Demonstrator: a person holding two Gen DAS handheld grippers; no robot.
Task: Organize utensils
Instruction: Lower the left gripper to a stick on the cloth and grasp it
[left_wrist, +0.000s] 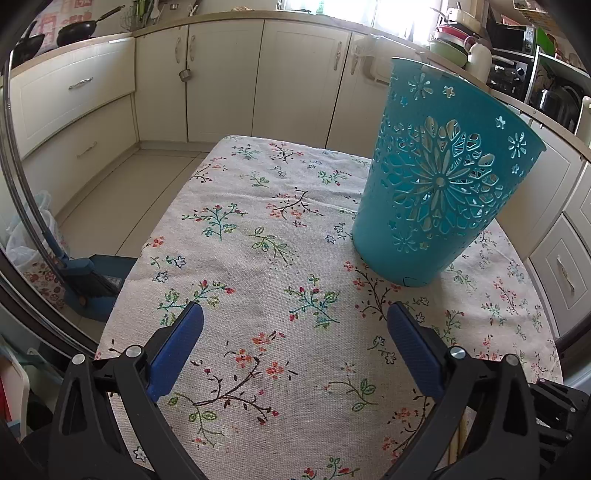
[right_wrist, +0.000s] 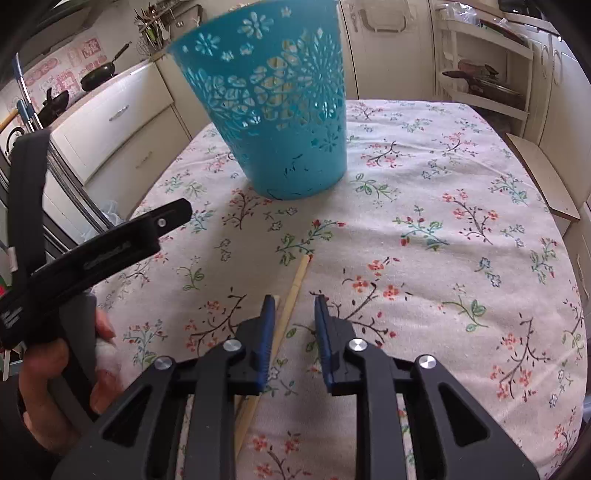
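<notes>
A floral tablecloth (left_wrist: 258, 236) covers the table in a cream-cabinet kitchen (left_wrist: 221, 74); the teal basket (left_wrist: 439, 177) stands upright on it. Left gripper (left_wrist: 295, 325) gapes empty. Right gripper (right_wrist: 294, 306) hangs slightly parted over a chopstick (right_wrist: 295, 288) lying on the cloth, ungripped

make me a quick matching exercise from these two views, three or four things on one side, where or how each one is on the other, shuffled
Things:
1. teal perforated plastic basket
2. pale wooden chopstick
3. left gripper
4. black frying pan

Places or states:
A. jaws wide apart, nothing between them
B. on the kitchen counter in the background
C. upright on the floral tablecloth
D. lying flat on the cloth, between the fingers of the right gripper

Pairs: 1-C, 2-D, 3-A, 4-B
</notes>
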